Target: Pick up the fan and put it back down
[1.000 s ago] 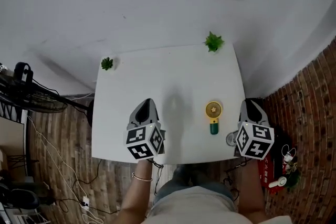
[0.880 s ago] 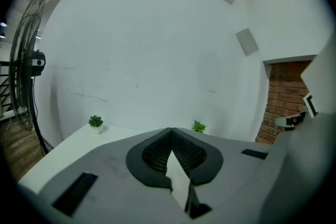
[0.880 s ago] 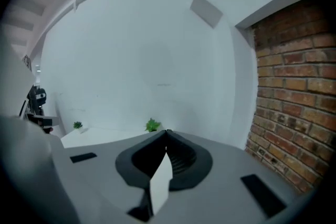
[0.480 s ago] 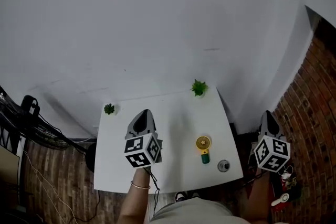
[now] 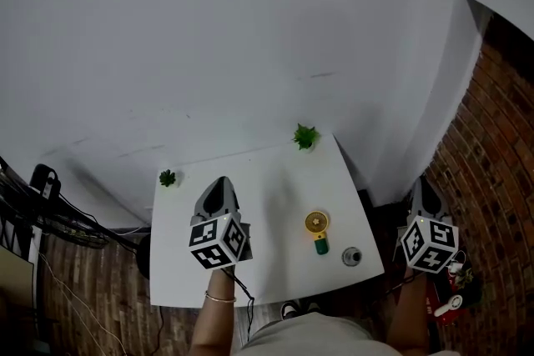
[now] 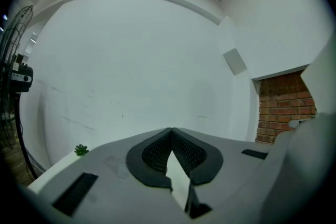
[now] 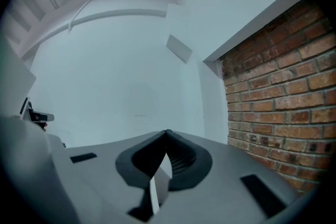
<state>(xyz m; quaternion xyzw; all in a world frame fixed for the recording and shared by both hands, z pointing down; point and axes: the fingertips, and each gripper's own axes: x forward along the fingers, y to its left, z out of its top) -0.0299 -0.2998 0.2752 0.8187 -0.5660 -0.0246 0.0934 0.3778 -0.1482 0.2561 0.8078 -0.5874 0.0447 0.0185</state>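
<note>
Your left gripper [image 5: 219,182] and right gripper [image 5: 423,182]: both closed tight, nothing in them. The small yellow-and-green handheld fan [image 5: 316,230] lies flat on the white square surface [image 5: 267,179], between your grippers, nearer the right one.

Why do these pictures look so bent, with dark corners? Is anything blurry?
Head view: the wide lens bows the edges of the white table; the light is even, and the fan is small but clear. Left gripper view: black rounded corners, a curved ceiling beam, and the left hand-held gripper looming dim up close. Right gripper view: the same black corners, but the brick wall is crisp.
</note>
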